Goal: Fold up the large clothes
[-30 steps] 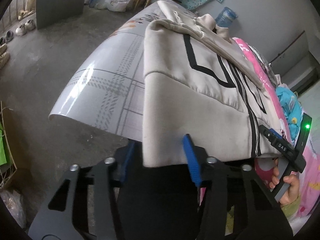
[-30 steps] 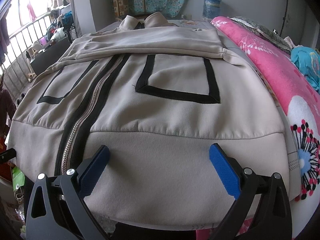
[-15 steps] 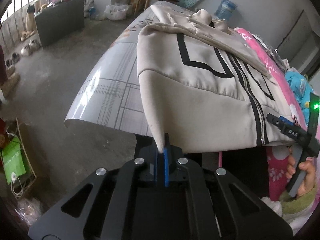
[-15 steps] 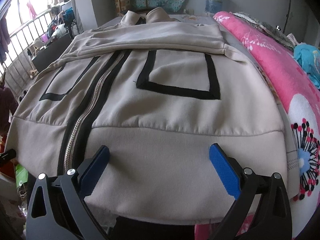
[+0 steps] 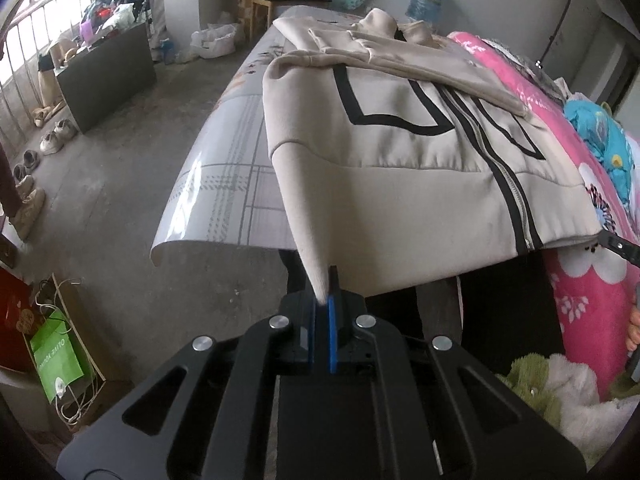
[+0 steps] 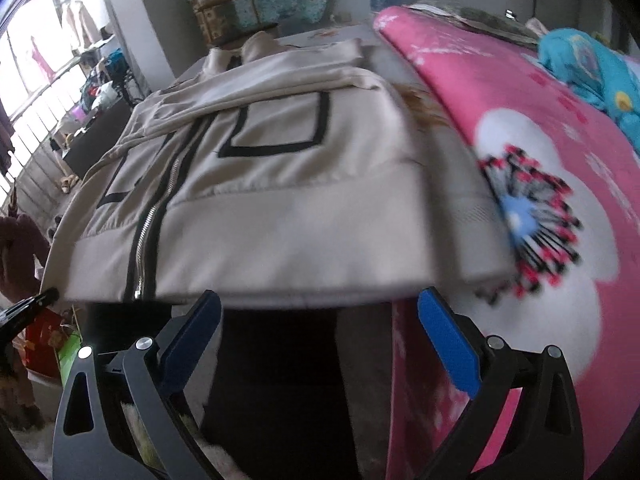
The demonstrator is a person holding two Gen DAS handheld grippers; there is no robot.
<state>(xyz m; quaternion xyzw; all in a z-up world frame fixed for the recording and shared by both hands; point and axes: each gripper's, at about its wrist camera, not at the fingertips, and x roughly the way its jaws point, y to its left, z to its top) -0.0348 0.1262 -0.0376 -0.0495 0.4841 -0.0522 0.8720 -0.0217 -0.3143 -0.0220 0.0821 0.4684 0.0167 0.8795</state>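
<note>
Showing the start of a hem lift: since a second ago the left gripper (image 5: 322, 312) has gone from spread around the hem to pressed together, pinching the near left corner of the beige jacket (image 5: 400, 168), which now rises to a peak above the table (image 5: 224, 176). The right gripper (image 6: 320, 320), spread wide with nothing between its pads, has swung from the middle of the hem toward the right corner (image 6: 472, 264). By judgement, one corner is secured and the other is next, before the hem is carried toward the collar. The left wrist view alone shows the pinch and the lifted corner. The right wrist view, blurred, alone shows the free right corner lying just beside the pink quilt (image 6: 540, 140), and the open jaws.
</note>
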